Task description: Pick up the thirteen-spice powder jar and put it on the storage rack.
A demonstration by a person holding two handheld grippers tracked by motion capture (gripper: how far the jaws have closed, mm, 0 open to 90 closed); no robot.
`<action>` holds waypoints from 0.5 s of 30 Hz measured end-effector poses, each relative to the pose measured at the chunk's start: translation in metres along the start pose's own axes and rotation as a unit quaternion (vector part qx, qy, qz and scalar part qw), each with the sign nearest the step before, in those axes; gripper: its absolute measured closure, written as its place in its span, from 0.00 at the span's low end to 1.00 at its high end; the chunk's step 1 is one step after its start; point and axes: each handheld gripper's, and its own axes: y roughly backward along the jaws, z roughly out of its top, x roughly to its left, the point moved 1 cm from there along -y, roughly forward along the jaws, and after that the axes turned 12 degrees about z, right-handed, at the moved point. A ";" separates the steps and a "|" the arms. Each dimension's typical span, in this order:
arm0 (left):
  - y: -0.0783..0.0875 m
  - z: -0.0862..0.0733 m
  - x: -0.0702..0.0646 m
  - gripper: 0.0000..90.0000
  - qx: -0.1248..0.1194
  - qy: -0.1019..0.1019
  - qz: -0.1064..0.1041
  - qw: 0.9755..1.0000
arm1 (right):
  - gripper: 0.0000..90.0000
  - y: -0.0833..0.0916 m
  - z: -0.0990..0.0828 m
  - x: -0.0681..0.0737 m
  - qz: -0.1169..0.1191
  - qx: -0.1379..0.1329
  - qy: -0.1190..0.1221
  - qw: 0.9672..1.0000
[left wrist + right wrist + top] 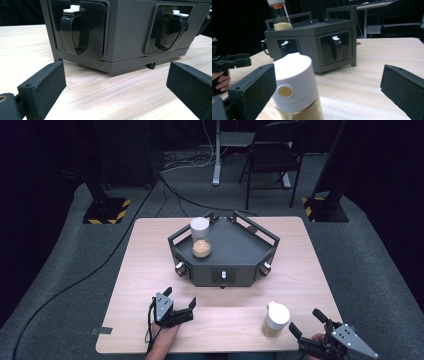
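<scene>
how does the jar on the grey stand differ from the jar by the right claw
The jar on the grey stand stands raised on the stand's deck at the far side; the jar by the right claw stands on the table near the front edge. The first is far from both claws; the second is beside the right claw. Both are upright, white-lidded, with tan filling.

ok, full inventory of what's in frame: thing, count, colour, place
table: 1, light wood, centre
box: 1, dark grey, angular with railed top, on the table's far half
jar on box: 1, clear with white cap, tan granules inside, left of the box top
jar on table: 1, clear with white lid, tan contents, near right edge
folding chair: 1, black, on the floor beyond the table
stand bases: 2, black with yellow stripes, floor left and right
left gripper: 1, black, open, near table edge
right gripper: 1, black, open, beside the jar on table
</scene>
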 end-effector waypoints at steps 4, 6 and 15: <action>0.000 0.000 0.000 0.02 0.001 0.001 0.000 1.000 | 0.00 0.000 0.001 0.005 0.005 0.007 0.006 1.000; 0.000 0.000 0.001 0.02 0.002 0.002 -0.001 1.000 | 0.00 0.000 0.001 0.006 0.008 0.009 0.006 1.000; 0.000 0.000 0.000 0.02 0.001 0.002 0.000 1.000 | 0.00 -0.002 0.002 0.014 0.013 0.021 0.017 1.000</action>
